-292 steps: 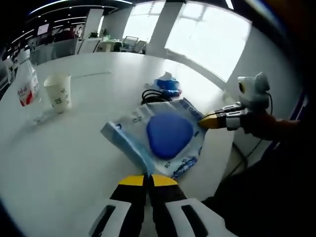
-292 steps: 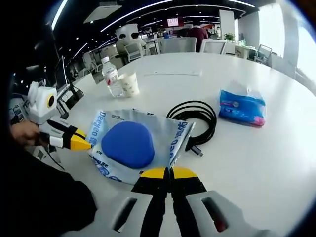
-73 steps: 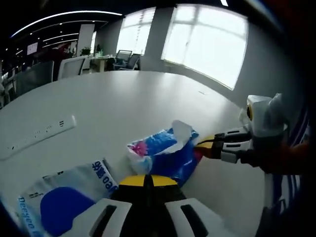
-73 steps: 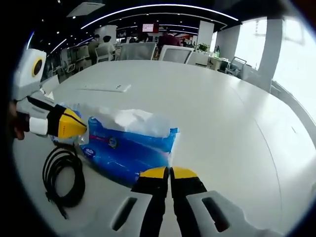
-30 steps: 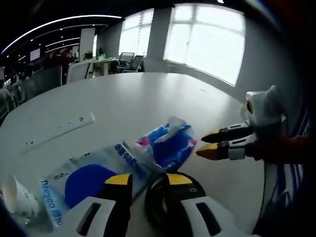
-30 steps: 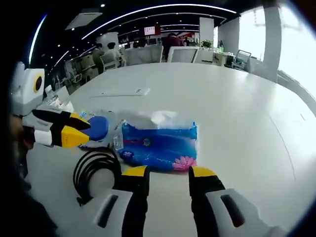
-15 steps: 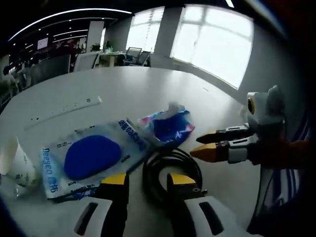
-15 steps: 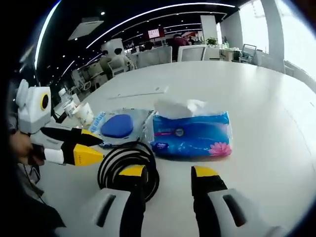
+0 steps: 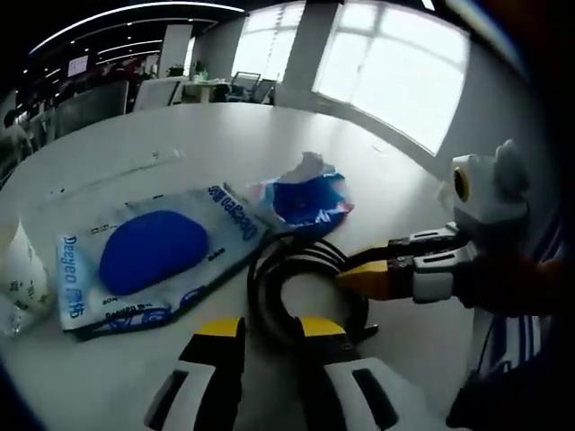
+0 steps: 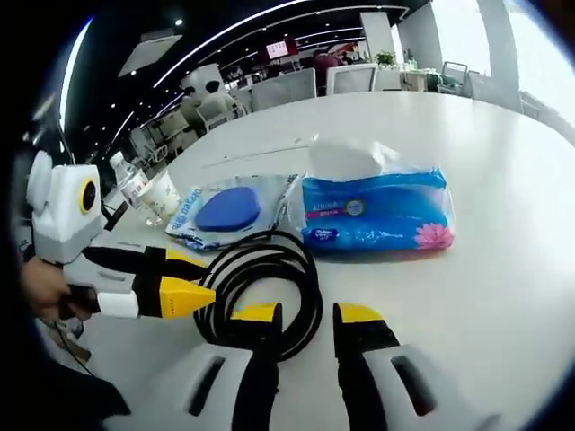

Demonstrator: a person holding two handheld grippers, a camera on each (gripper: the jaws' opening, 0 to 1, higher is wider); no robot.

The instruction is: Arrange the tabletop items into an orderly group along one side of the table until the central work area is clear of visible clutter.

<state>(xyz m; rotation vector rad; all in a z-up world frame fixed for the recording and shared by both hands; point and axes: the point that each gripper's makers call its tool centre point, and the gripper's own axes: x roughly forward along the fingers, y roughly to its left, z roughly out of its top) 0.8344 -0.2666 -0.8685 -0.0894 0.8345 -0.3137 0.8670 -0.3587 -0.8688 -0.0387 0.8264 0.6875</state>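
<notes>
cable (image 10: 269, 274) beside tissue pack (image 10: 377, 220), both grippers parted

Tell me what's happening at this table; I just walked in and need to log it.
A person with two handheld grippers is tidying a white table. Both the left gripper and the right gripper are open and close on a coiled black cable. Beside it lie a blue tissue pack and a wet-wipes pack, with a paper cup beyond.

white table (image 10: 503, 269) | black cable coil (image 10: 269, 278) | tissue pack (image 10: 377, 211) | wipes pouch (image 10: 229, 211) | paper cup (image 10: 164, 196) | bottle, probably (image 10: 126, 180)
</notes>
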